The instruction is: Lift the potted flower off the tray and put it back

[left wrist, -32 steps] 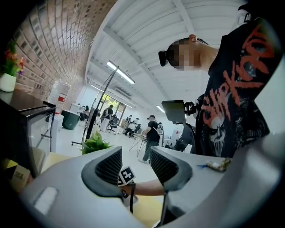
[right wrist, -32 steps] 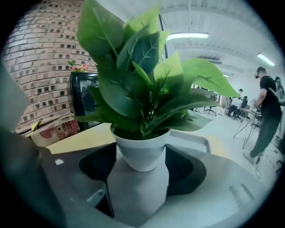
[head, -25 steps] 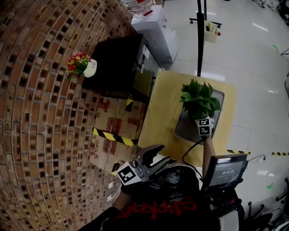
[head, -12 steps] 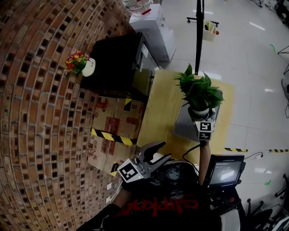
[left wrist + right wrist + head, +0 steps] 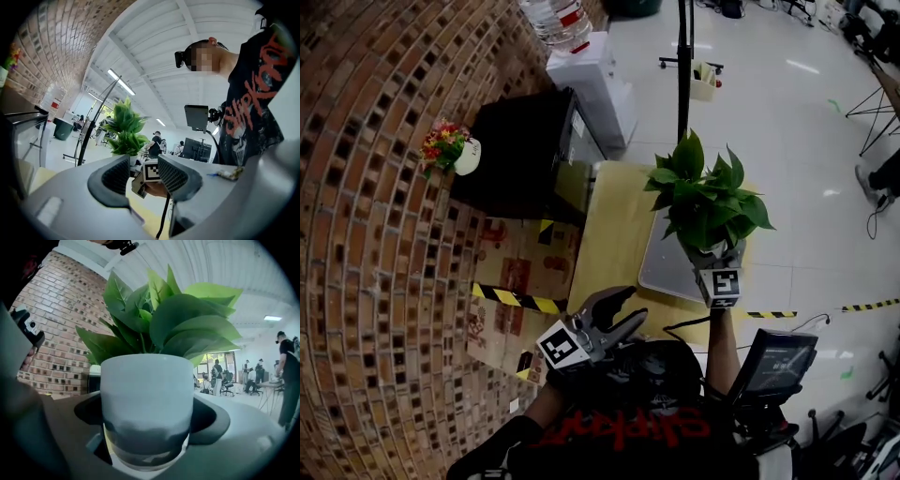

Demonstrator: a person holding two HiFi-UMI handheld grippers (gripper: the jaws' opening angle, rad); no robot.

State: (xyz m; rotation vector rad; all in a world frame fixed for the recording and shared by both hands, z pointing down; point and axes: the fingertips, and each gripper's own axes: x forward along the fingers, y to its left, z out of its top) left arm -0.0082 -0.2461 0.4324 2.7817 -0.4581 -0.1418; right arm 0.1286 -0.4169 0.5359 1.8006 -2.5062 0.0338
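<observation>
The right claw [image 5: 714, 261] grips the potted flower [image 5: 705, 199] by its white pot, one jaw pressed to each side, the pot filling the gap between them; the green leaves stand upright above the rim; the pot hangs in the air, clear of the grey tray [image 5: 661, 267], which lies bare on the right half of the yellow table [image 5: 605, 225], towards its near edge; in the head view the plant shows over the tray's near right part. The left claw [image 5: 628, 307] is held off the table's near left corner, close to the person's chest, its jaws well apart with nothing gripped; through the gap the left gripper view shows the plant and the other claw's marker cube farther off. Beyond the table's left edge stands a black cabinet [image 5: 520, 150] against the brick wall [image 5: 375, 281], with a small white pot of red flowers [image 5: 447, 146] on its far corner; cardboard boxes [image 5: 520, 277] with striped tape sit on the floor beside the table; a small monitor [image 5: 776, 361] shows at the person's right.
</observation>
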